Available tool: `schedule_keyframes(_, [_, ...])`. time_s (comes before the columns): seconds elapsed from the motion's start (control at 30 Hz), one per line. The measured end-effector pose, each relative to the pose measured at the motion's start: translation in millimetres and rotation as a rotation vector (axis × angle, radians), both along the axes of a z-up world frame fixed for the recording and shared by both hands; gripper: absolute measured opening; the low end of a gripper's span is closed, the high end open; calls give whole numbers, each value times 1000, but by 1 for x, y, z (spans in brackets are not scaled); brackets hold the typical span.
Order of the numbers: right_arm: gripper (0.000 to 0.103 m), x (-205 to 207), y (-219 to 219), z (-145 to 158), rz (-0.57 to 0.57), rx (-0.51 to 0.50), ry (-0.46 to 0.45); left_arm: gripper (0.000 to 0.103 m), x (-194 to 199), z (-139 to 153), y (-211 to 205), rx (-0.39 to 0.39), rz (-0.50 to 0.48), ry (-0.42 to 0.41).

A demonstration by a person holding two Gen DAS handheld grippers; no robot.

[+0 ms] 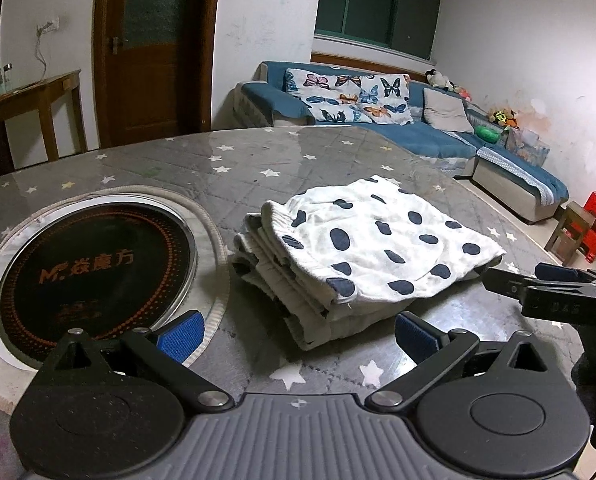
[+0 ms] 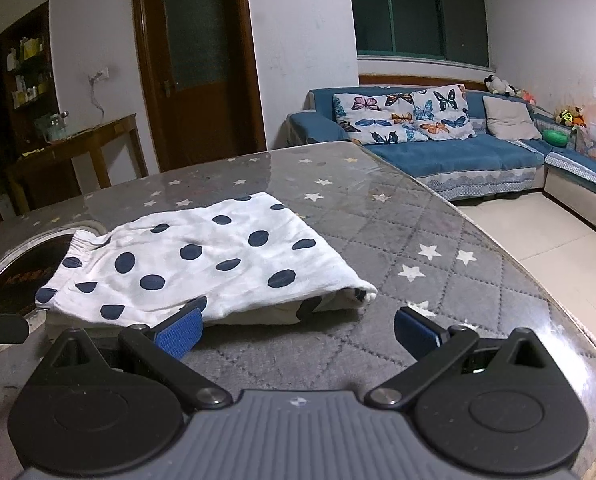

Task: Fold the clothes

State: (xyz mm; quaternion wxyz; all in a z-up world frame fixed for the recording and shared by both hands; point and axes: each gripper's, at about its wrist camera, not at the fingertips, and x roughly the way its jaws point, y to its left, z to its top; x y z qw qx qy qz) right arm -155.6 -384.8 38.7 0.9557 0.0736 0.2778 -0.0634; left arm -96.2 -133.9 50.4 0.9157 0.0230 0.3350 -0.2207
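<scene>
Since the dotted garment (image 1: 370,248) lies folded in layers on the table (image 1: 258,168) beside the cooktop (image 1: 94,272), folding looks done; left gripper (image 1: 298,336) and right gripper (image 2: 298,334) both spread, empty.

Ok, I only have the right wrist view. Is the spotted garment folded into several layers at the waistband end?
Observer: Yes, the spotted garment shows several stacked layers there.
Operator: Is the left gripper holding it?
Observer: No, the left gripper is open at the garment's near corner, not clamped.
Operator: Does the garment cover that round thing?
Observer: No, it lies beside the black cooktop set in the table.
</scene>
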Motion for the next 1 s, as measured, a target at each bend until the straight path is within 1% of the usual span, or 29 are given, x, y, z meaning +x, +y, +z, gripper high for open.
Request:
schedule_keyframes(0.47, [103,-4,12,2,19,-15,-9,103,-5,-3,-2,26,-5,-20])
schedule_keyframes(1.0, [103,-4,17,2,29,-17,-6,103,-8,-7,-3,30,-9,-21])
